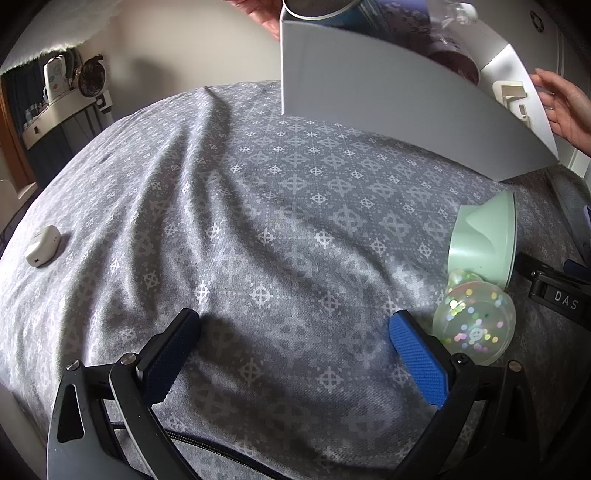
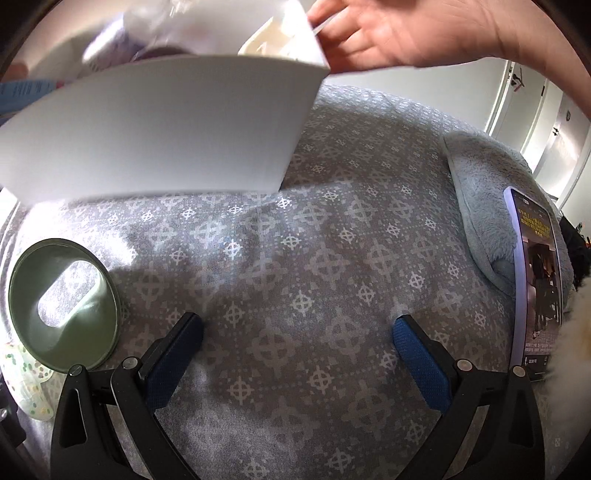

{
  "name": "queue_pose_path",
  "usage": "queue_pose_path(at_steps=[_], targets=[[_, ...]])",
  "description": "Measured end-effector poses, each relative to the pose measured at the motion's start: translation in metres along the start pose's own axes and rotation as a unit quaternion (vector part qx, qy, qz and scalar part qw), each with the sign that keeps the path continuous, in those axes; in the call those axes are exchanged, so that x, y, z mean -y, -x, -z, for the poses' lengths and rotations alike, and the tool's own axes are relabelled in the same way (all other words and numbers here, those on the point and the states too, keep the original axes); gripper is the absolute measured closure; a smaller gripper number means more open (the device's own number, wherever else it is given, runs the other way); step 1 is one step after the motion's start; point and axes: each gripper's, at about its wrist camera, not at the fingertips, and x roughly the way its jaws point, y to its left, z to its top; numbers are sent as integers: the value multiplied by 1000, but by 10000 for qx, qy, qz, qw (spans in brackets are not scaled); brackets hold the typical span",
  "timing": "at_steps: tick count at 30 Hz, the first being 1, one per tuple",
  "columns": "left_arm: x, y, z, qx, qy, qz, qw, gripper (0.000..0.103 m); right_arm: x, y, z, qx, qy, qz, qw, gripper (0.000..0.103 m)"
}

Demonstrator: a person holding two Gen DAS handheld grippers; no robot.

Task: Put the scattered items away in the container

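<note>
I am looking along my left tongs (image 1: 293,349) at a bed (image 1: 258,206) covered in grey patterned cloth; the blue pads are standing wide apart and gripping nothing, with only cloth between them. Far to the left of the white container (image 1: 388,107), a small white earbud case (image 1: 42,245) is lying on the bed, well apart from these tongs. The container is hanging tilted above the far side of the bed, held by a bare hand (image 1: 567,107) at its right end, with a dark bottle (image 1: 454,51) and other items showing inside. Below the container's right corner, a mint green mirror (image 1: 484,240) is resting on its side, touching a clear glittery ball (image 1: 474,321) just beside the right pad of the left tongs.

My right tongs (image 2: 297,350) are also gaping wide and empty over the cloth. The mirror (image 2: 64,306) is lying left of them, below the container (image 2: 159,129), which the hand (image 2: 402,33) is holding from above. To the right of the container, a fluffy grey cushion (image 2: 480,199) and a lit phone (image 2: 535,273) are resting.
</note>
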Motion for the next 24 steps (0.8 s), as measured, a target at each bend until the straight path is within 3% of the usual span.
queue_pose_path(at_steps=[24], targets=[[-1,2,-1,1,3,2,10000,0,-2,0,-1,-11,8,9,10000,0]])
